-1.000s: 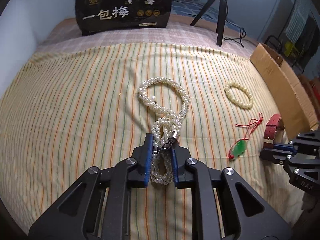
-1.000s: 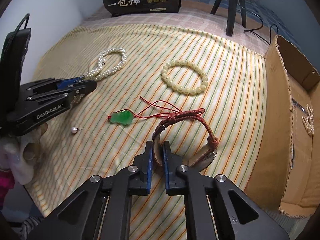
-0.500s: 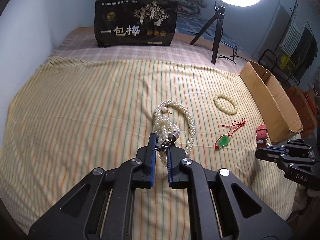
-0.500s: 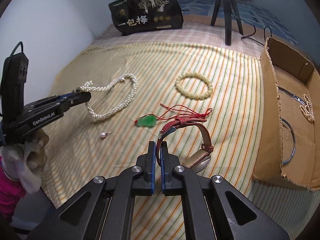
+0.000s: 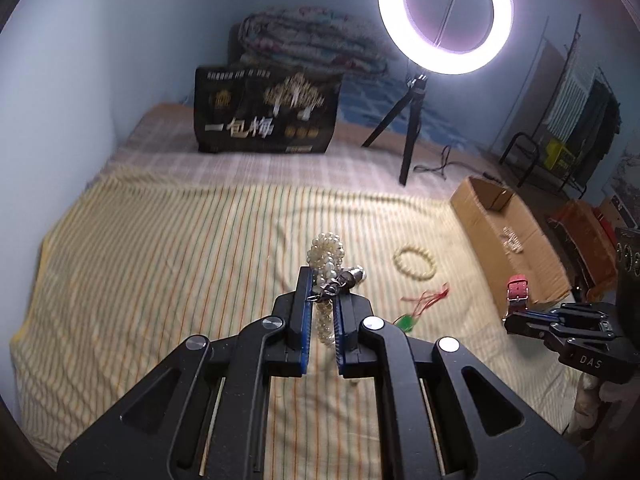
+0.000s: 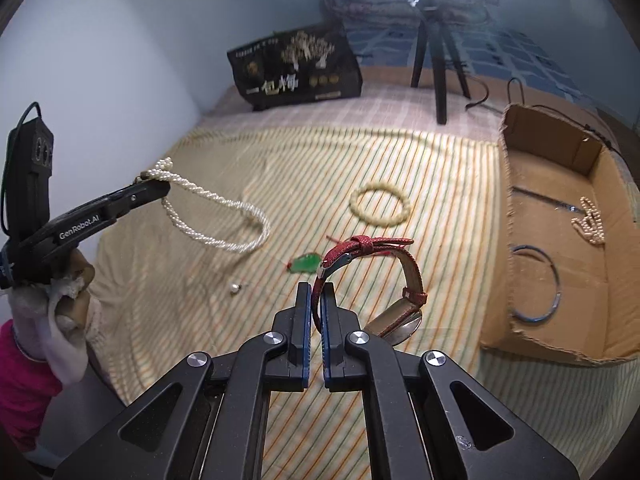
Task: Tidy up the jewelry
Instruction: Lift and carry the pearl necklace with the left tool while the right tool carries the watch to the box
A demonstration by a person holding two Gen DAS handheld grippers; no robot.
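Your left gripper (image 5: 320, 304) is closed on the pearl necklace (image 6: 218, 216) near its metal clasp, and the twisted strand hangs from it in a long loop above the striped bedsheet (image 6: 360, 160), lifted off the cloth. Your right gripper (image 6: 316, 300) is closed on the strap of the red watch (image 6: 372, 264); the strap curves up and to the right, and the watch case hangs at the right side of the fingers, near the camera. Just beyond the watch, on the sheet, lies the green pendant (image 6: 306, 263) with its red cord, and a little farther is the cream bead bracelet (image 6: 380, 204). A single loose pearl (image 6: 235, 289) lies on the sheet to the left of the pendant. At the right edge of the bed stands the open cardboard box (image 6: 516, 160), which already holds a blue bangle (image 6: 554, 280) and a small pearl piece (image 6: 588, 220). At the far end you see a black bag (image 6: 296, 68) and a tripod (image 6: 436, 48).
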